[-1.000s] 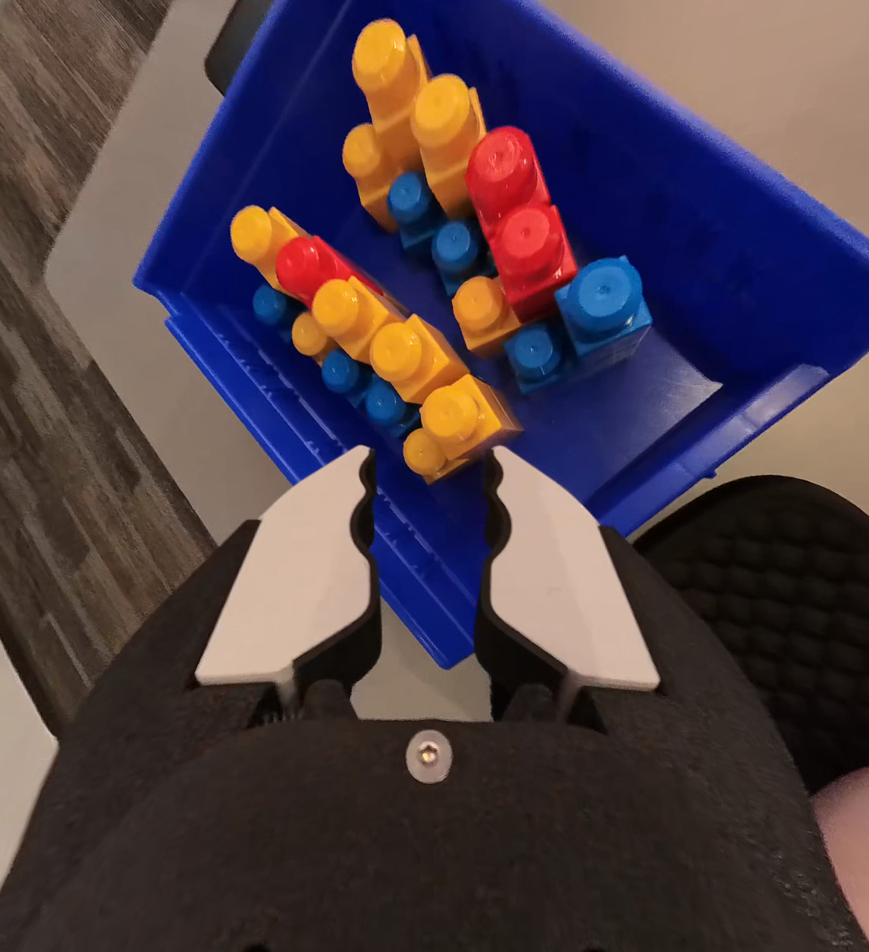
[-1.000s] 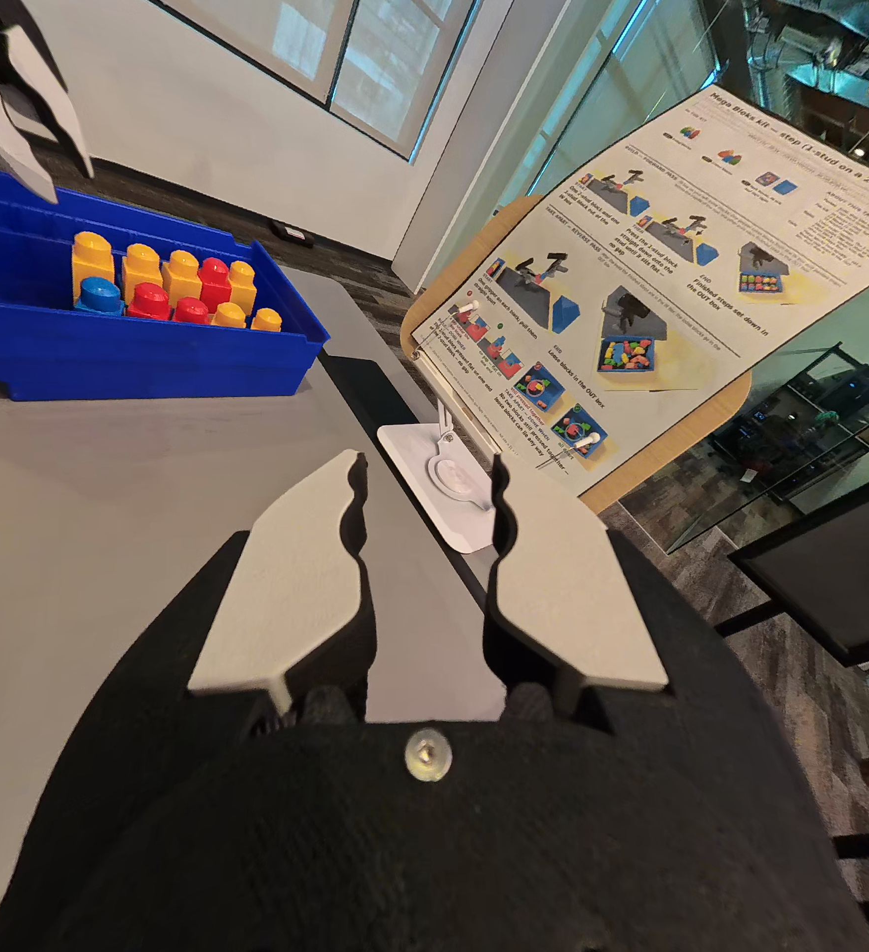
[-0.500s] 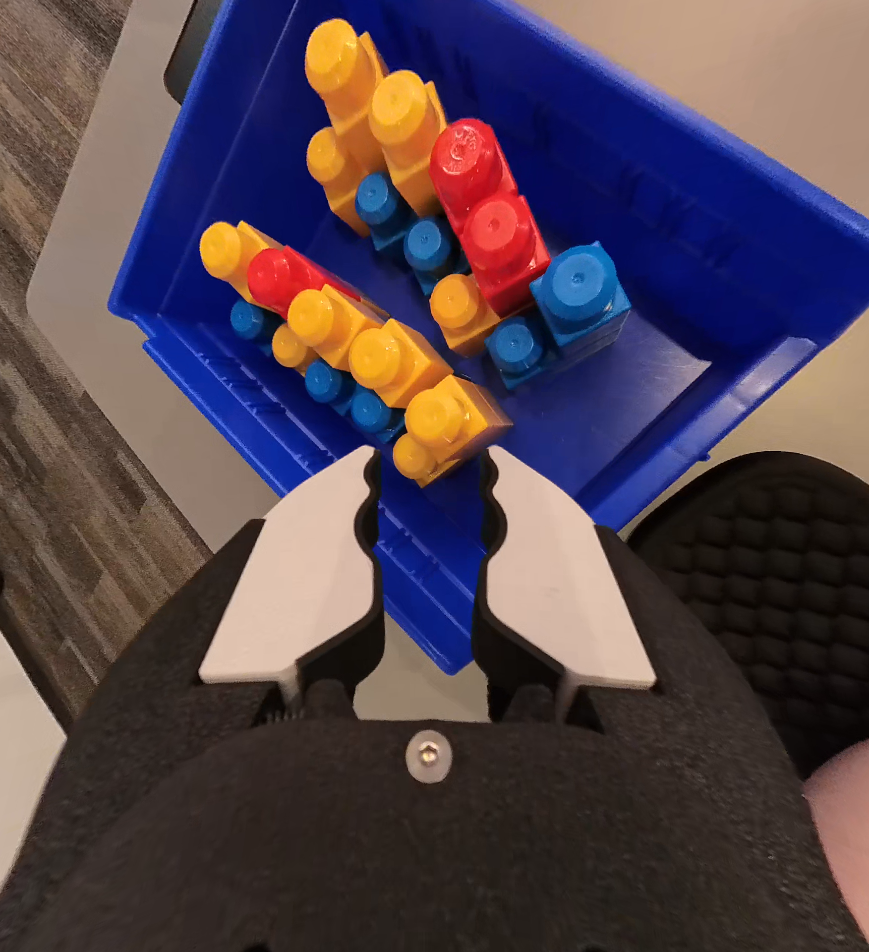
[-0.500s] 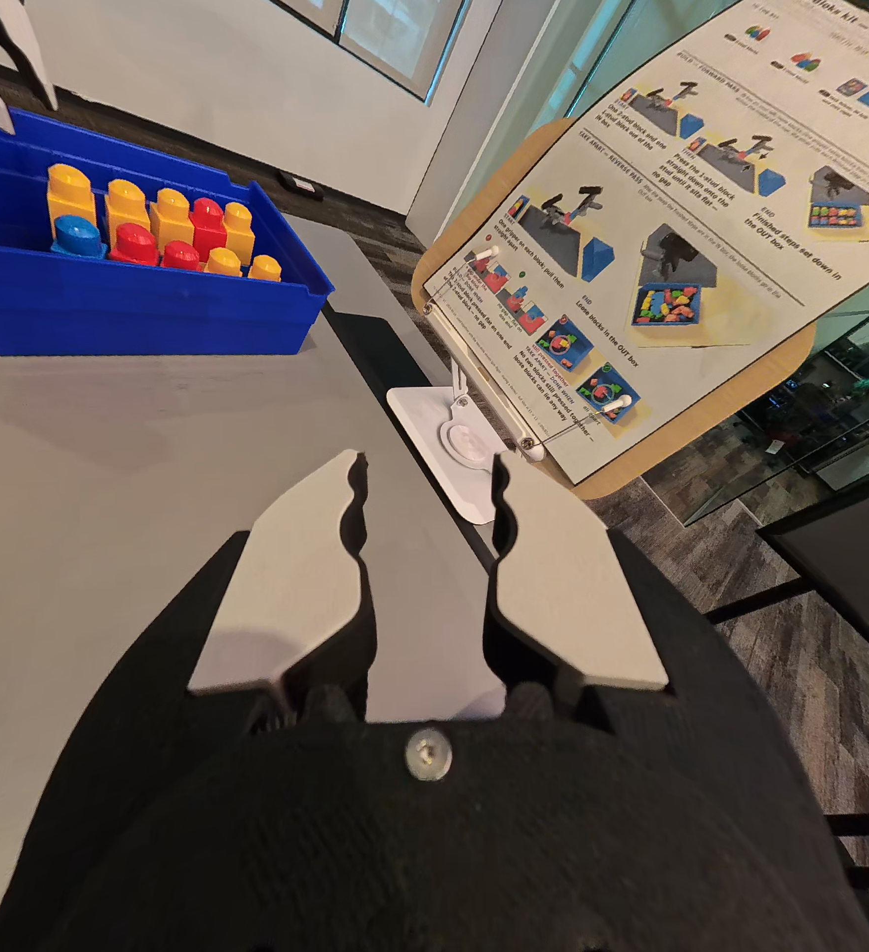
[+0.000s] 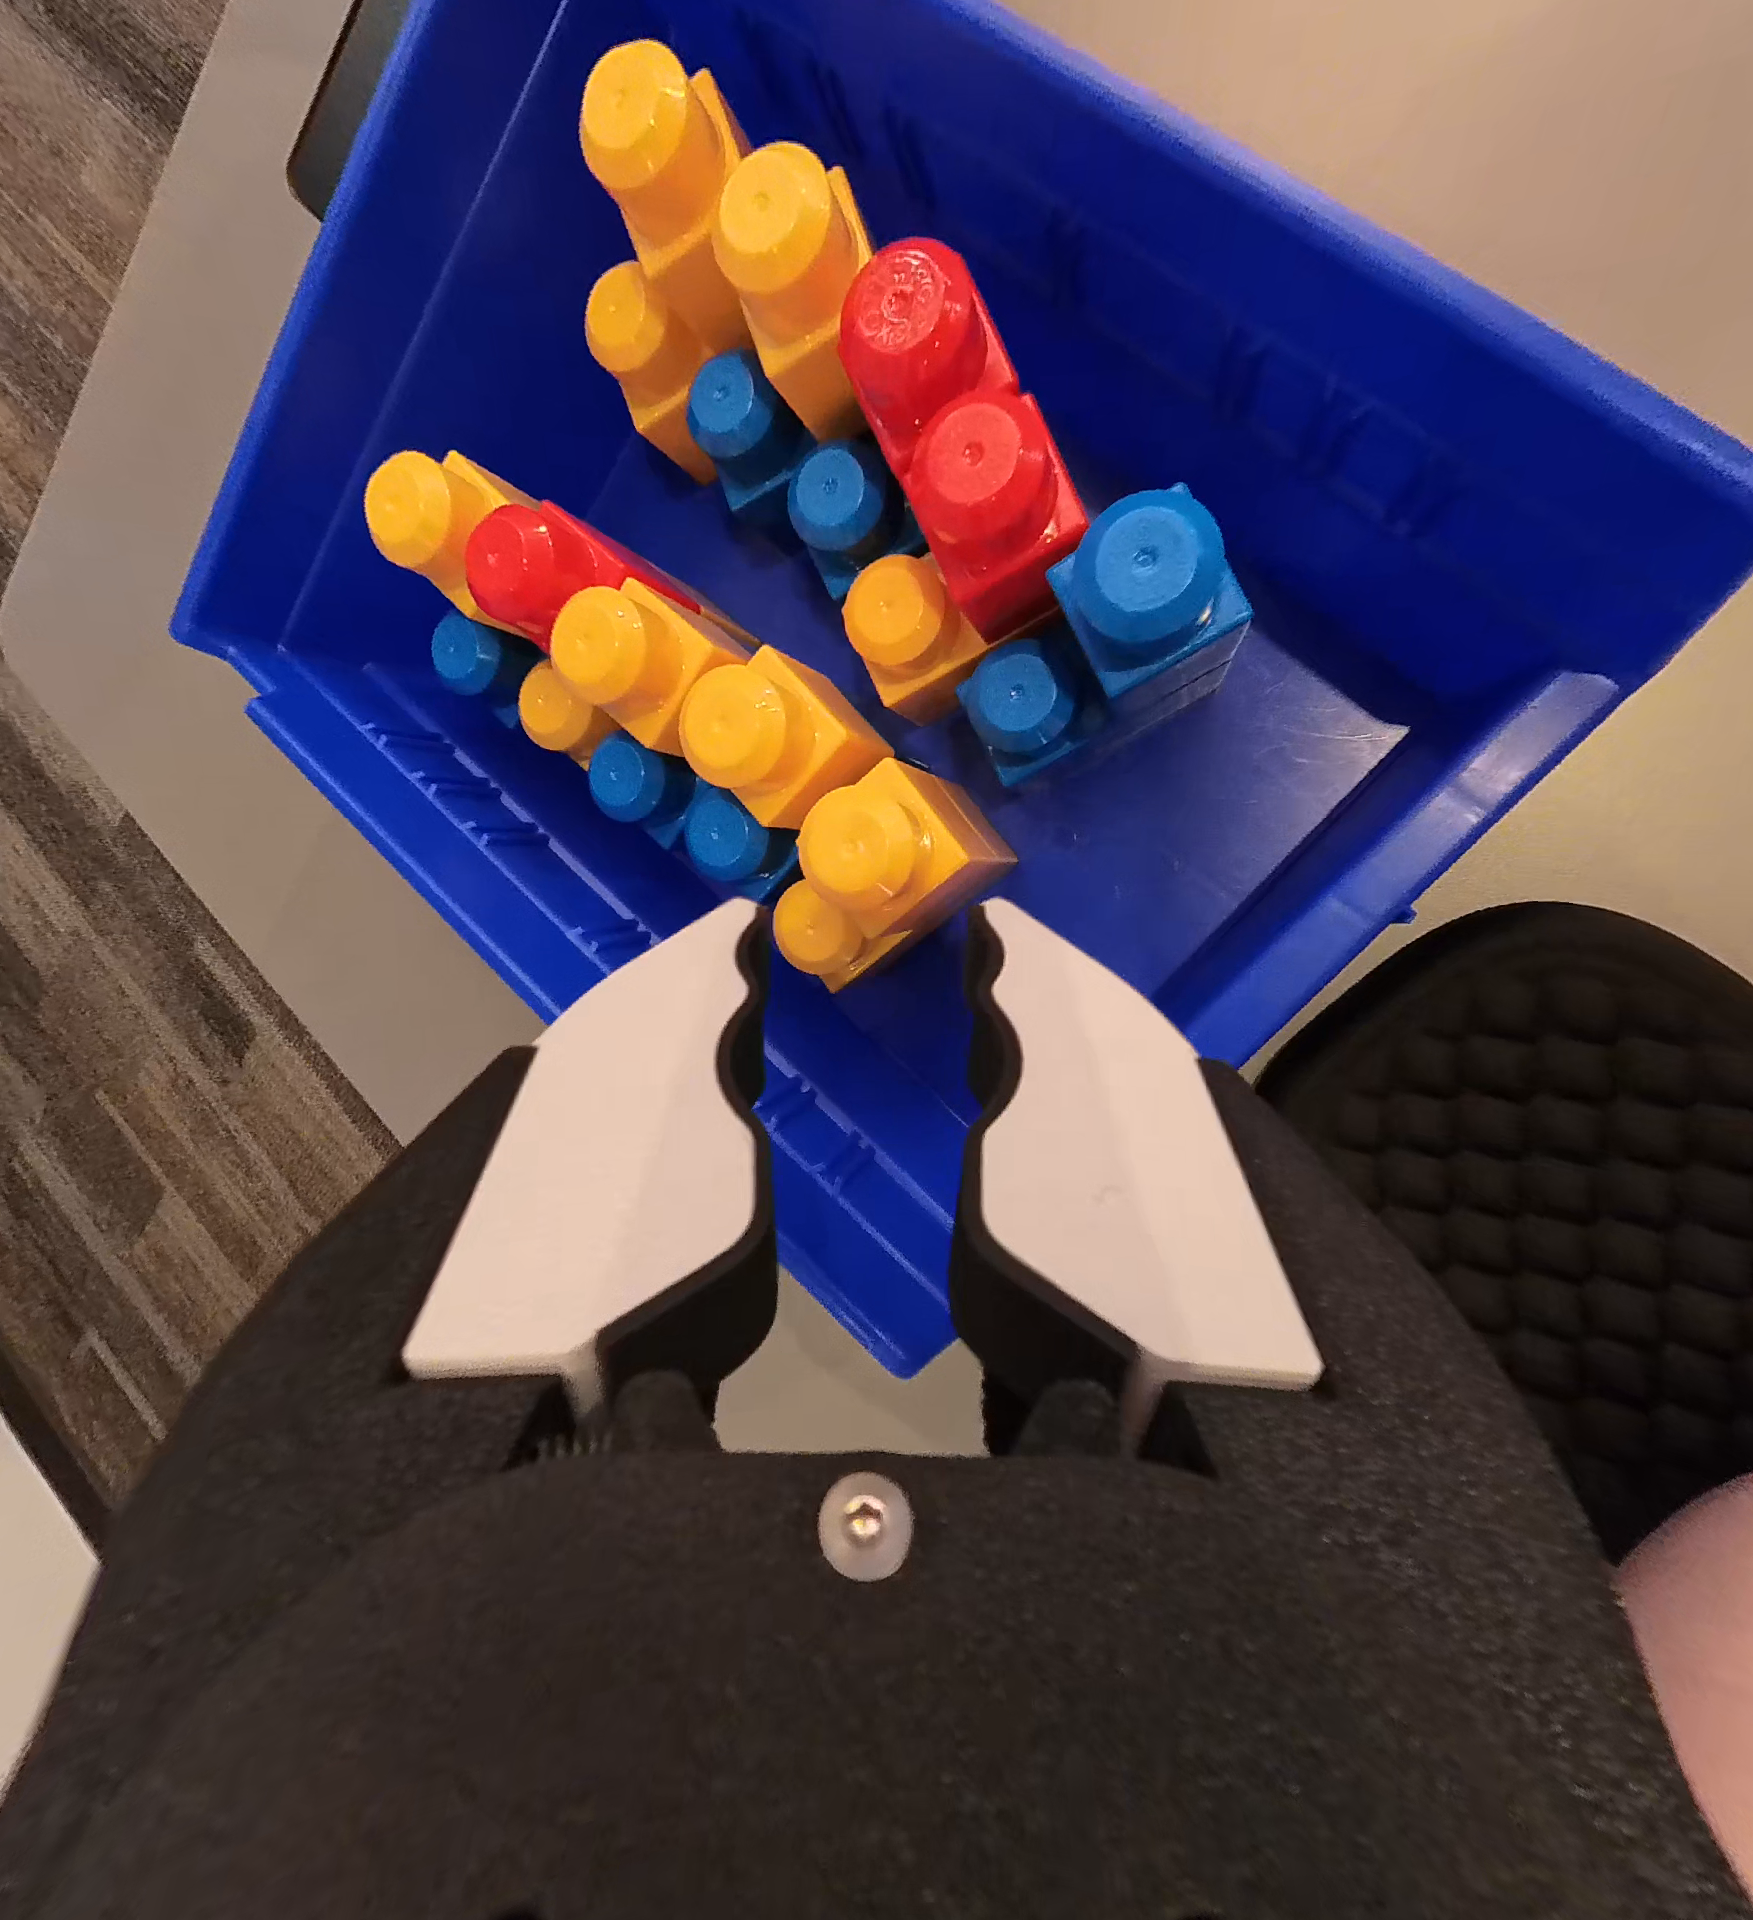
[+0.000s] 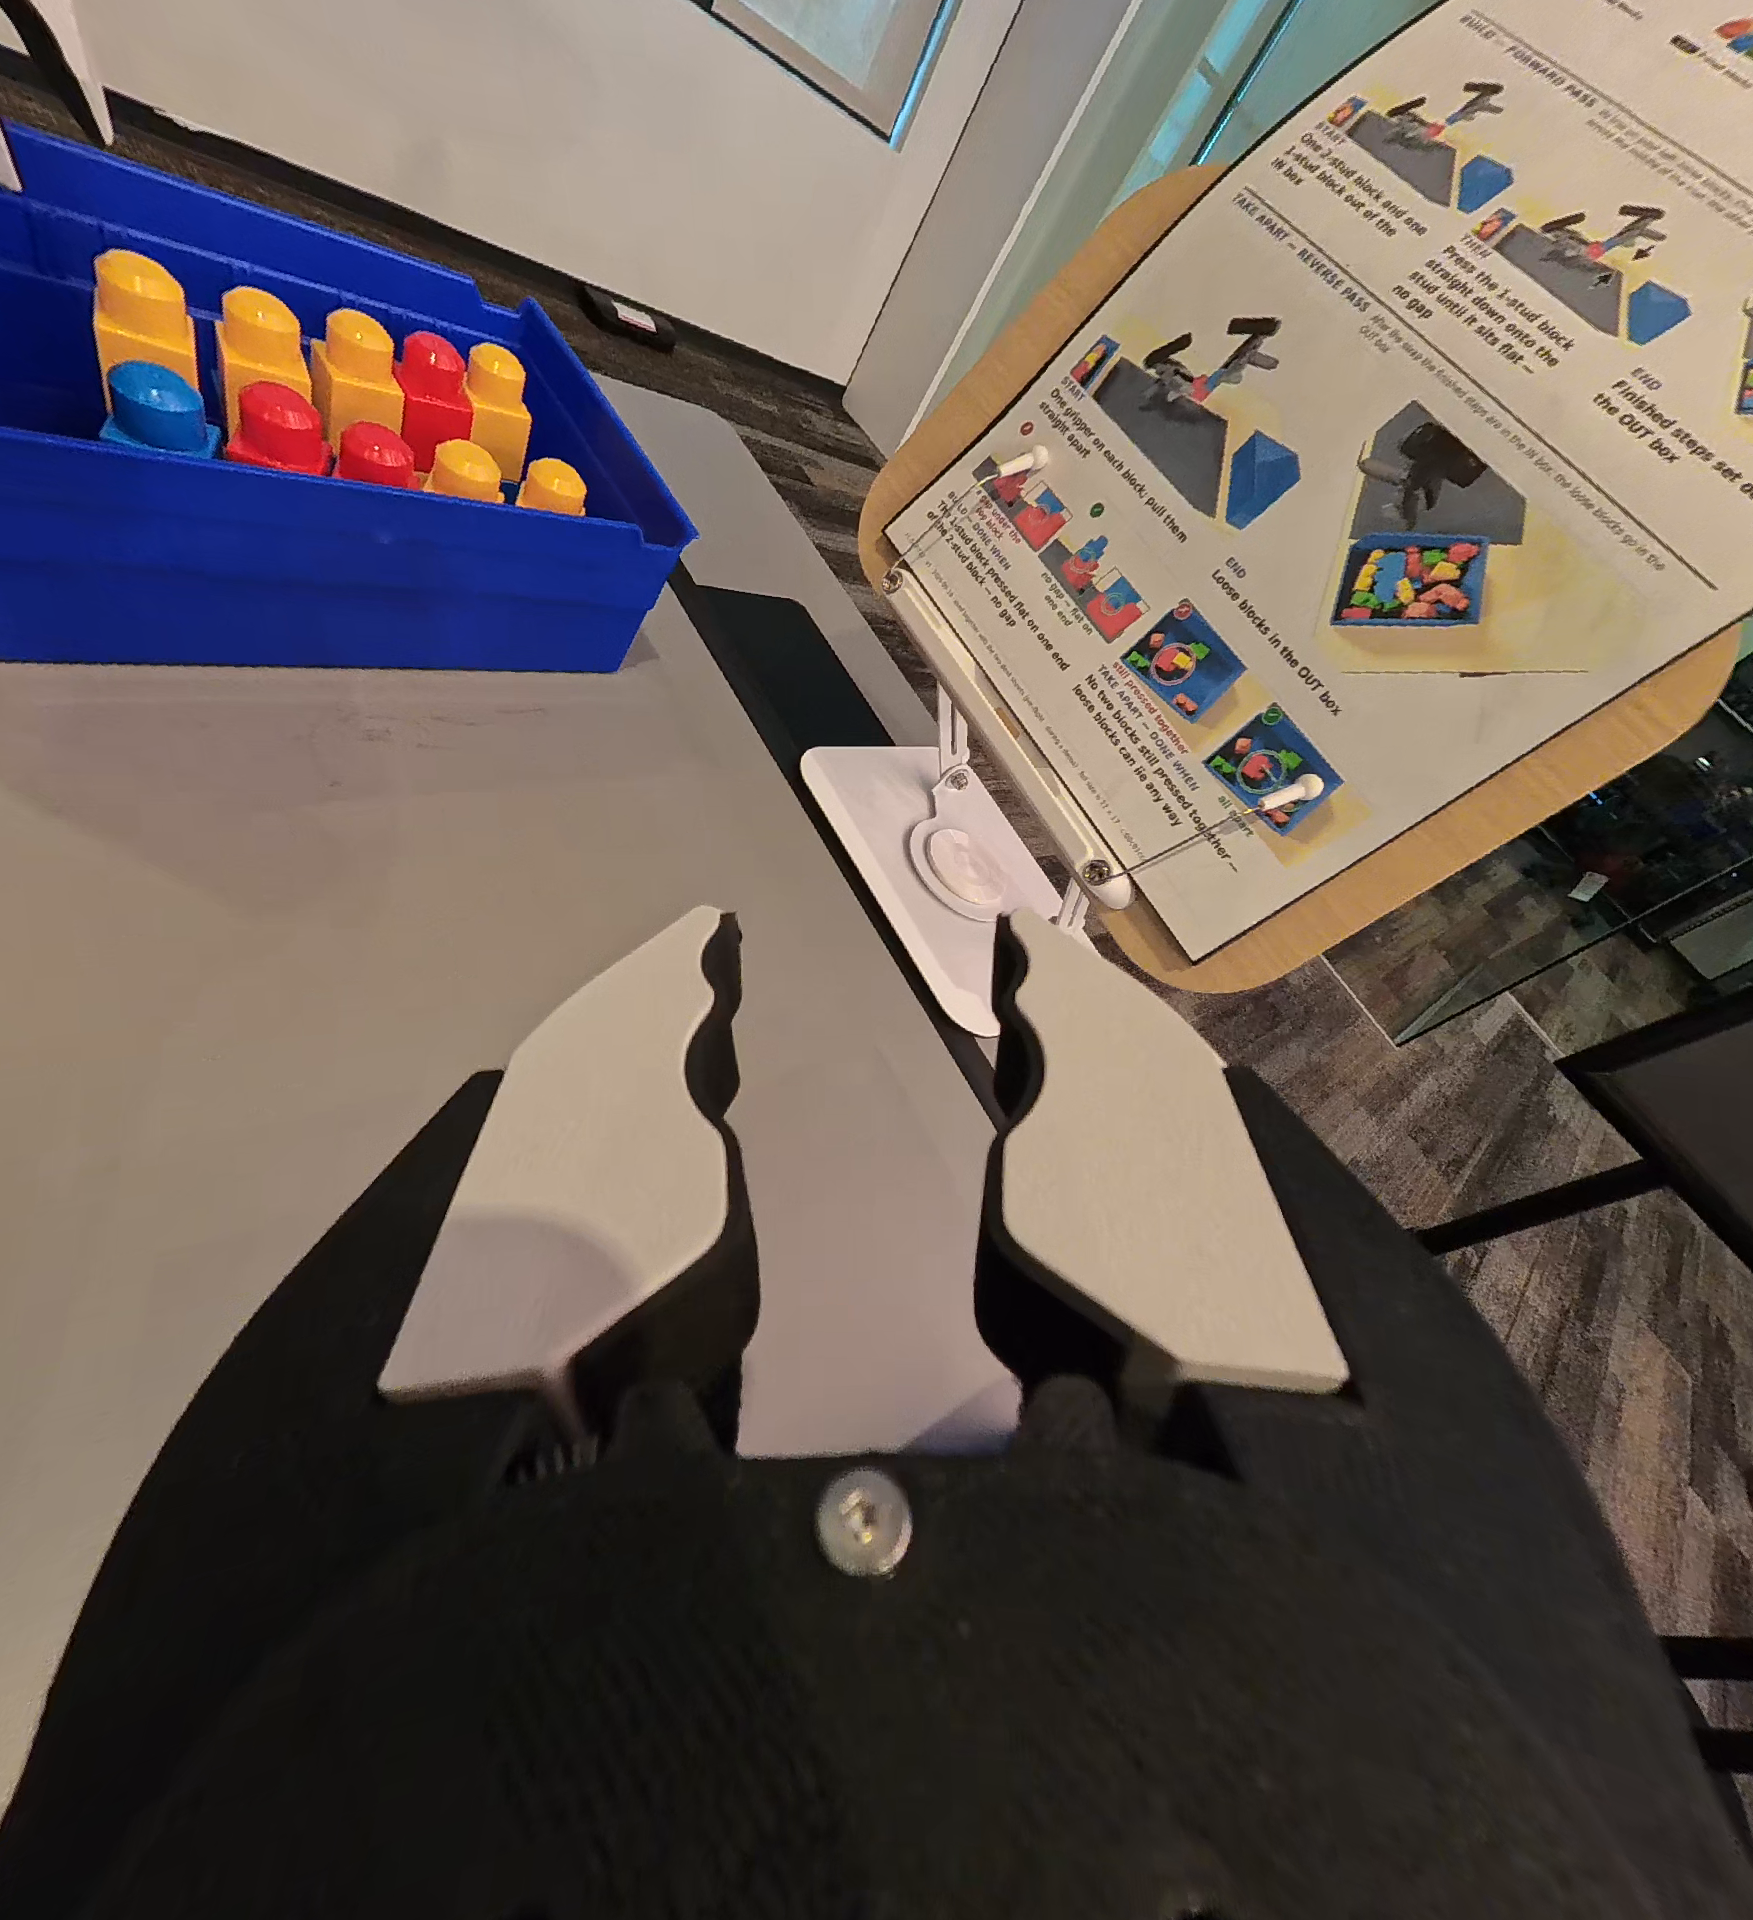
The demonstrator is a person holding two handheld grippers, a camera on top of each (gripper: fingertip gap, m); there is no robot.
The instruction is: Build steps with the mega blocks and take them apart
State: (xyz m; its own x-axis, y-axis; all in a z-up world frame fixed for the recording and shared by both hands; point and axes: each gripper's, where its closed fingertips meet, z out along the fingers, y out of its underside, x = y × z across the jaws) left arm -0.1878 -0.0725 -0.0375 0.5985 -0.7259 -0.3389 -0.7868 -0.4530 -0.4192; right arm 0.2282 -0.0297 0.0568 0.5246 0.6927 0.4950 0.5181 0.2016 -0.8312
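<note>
Blue bin point(image 5: 1267, 343) on the grey table point(image 6: 228, 935) holds two rows of stepped mega blocks point(image 5: 706, 717), left gripper point(image 5: 867, 935) spread above the nearest yellow step point(image 5: 882, 862) without touching, right gripper point(image 6: 867, 935) spread and empty over bare table beside an instruction board point(image 6: 1423, 468).

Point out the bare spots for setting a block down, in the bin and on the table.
Inside the blue bin, only the floor corner right of the blue step is free; both rows crowd the rest. The grey table between the bin and the white stand base is bare.
</note>
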